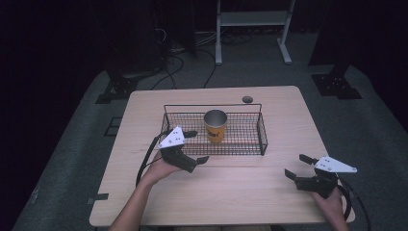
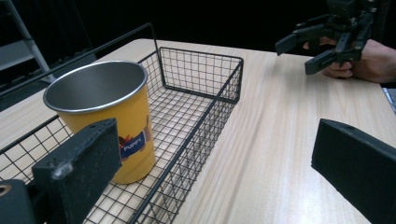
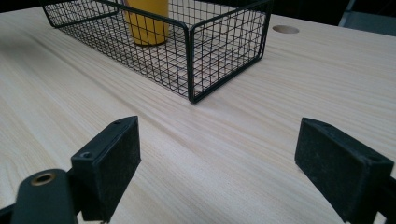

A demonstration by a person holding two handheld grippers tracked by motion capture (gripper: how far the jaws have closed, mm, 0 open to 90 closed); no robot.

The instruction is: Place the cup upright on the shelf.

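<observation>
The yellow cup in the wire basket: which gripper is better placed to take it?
Probably left. The left gripper is open at the wire basket, near the yellow cup; the right gripper is far off.

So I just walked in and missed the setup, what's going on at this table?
A person sits at a wooden table holding a two-jaw gripper in each hand. A yellow cup stands upright inside a black wire basket at the table's middle. The left gripper is open beside the basket's near left corner, close to the cup but not touching it. The right gripper is open too, holding nothing, off to the basket's right over bare table.
</observation>
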